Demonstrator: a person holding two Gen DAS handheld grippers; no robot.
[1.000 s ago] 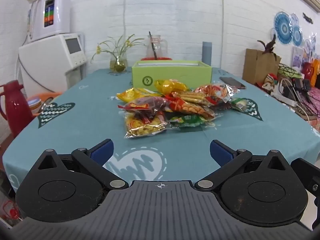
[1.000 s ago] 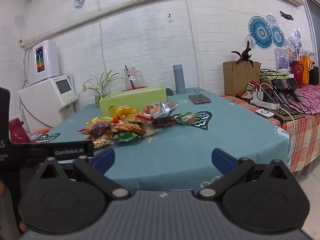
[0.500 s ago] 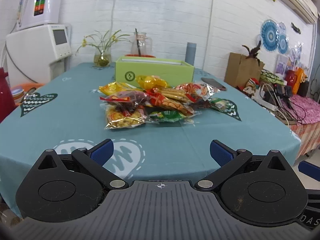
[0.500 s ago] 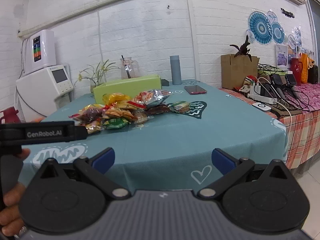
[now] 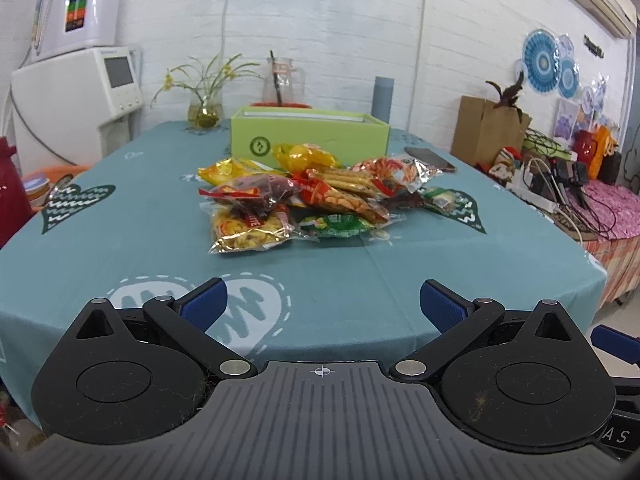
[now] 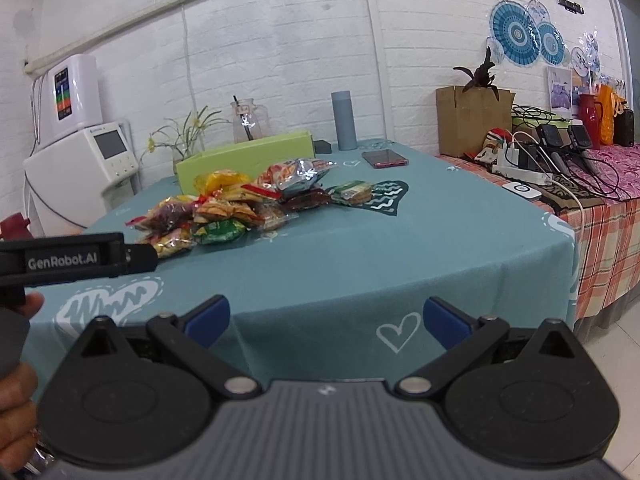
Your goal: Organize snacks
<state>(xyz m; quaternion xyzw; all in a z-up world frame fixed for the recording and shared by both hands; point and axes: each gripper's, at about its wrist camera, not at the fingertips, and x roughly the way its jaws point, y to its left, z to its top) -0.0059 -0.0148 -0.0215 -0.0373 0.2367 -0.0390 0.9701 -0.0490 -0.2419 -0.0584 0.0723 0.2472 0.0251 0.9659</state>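
Note:
A pile of snack packets (image 5: 312,200) lies in the middle of the teal table (image 5: 120,216), in front of an open lime-green box (image 5: 310,138). The pile (image 6: 240,208) and the box (image 6: 244,160) also show in the right wrist view. My left gripper (image 5: 323,304) is open and empty over the table's near edge, well short of the pile. My right gripper (image 6: 326,316) is open and empty at the table's front right edge. The left gripper's body (image 6: 72,260) shows at the left of the right wrist view.
A phone (image 5: 430,158), a grey bottle (image 6: 343,126), a glass jug (image 5: 280,84) and a flower vase (image 5: 206,110) stand behind the box. A side table with chargers and cables (image 6: 552,168) is to the right. A white appliance (image 5: 76,100) stands far left.
Both grippers have drifted slightly toward the table; the left view has risen and steadied on the pile. Both stay open. The snacks have not moved.

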